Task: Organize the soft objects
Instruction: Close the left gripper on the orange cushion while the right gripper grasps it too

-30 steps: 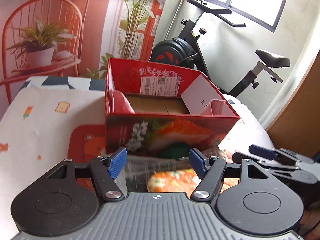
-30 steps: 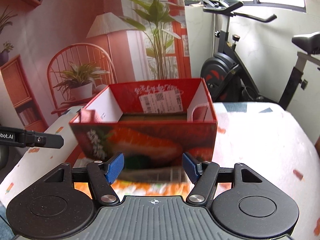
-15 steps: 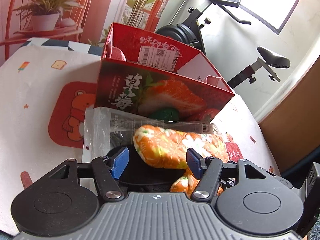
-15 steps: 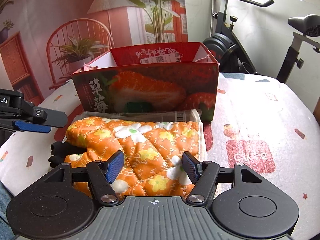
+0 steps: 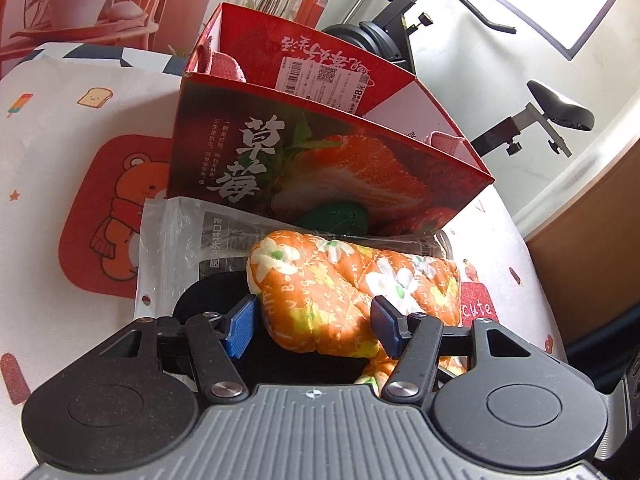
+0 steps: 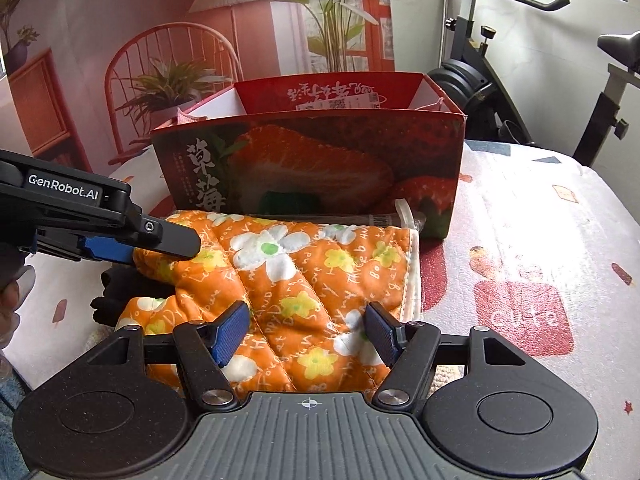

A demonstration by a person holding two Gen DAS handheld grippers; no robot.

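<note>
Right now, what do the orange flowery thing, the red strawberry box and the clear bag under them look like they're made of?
Orange flowery piece: quilted printed cloth, probably padded cotton; stitched diamond lines and puffy folds show. Red strawberry box: glossy printed cardboard, judging by its thin stiff walls and plain white inner faces. Clear bag: thin transparent plastic film, wrinkled and shiny, with punched holes at its edge.

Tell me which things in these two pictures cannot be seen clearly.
- Red strawberry box floor: both views, hidden by its front wall.
- Black item: mostly hidden under the orange floral quilted cloth; kind unclear.
- Clear plastic package: contents covered by the cloth.
- Left gripper: pads flank the cloth; contact unclear.
</note>
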